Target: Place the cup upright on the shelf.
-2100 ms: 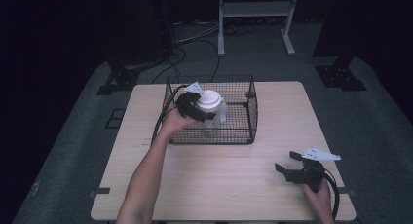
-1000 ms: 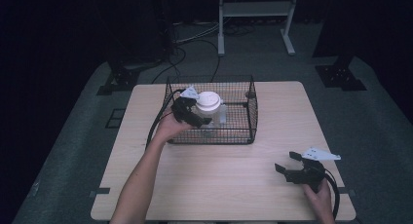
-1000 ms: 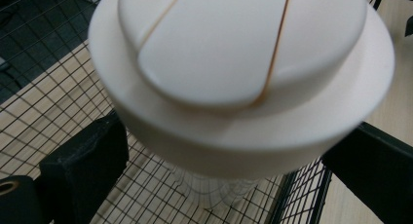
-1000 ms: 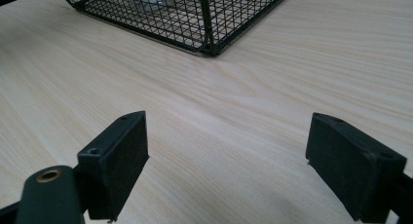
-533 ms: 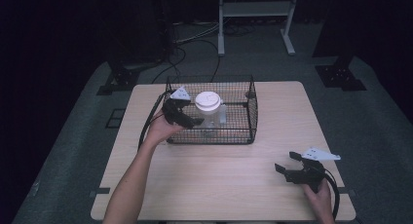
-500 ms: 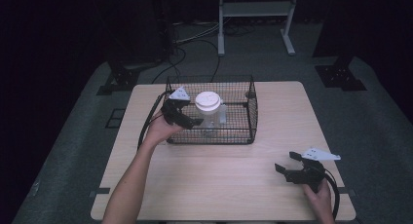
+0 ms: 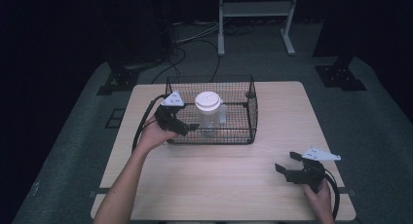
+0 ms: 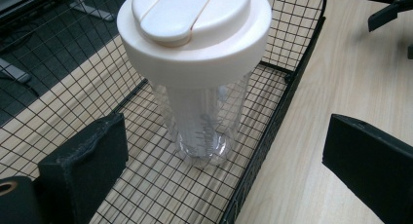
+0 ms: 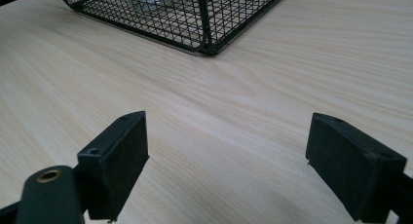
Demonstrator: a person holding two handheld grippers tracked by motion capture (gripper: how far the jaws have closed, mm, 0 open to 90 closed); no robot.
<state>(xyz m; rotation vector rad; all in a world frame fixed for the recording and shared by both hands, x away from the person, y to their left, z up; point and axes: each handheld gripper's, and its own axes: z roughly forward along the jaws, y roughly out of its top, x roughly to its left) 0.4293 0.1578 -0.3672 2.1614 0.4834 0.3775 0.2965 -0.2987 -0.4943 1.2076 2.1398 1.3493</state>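
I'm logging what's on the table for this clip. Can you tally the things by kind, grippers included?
Wire baskets: 1, black mesh
Clear bottles with a white lid: 1, upright inside the basket
Handheld grippers: 2, the left gripper at the basket's edge, the right gripper over the bare tabletop, both with jaws apart
Total: 4

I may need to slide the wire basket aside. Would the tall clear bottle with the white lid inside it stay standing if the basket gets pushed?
Probably not reliably. The bottle stands upright on a narrow base under a much wider white lid, so it looks top-heavy. It appears empty, so likely light and easy to topple. The basket walls would probably catch it.
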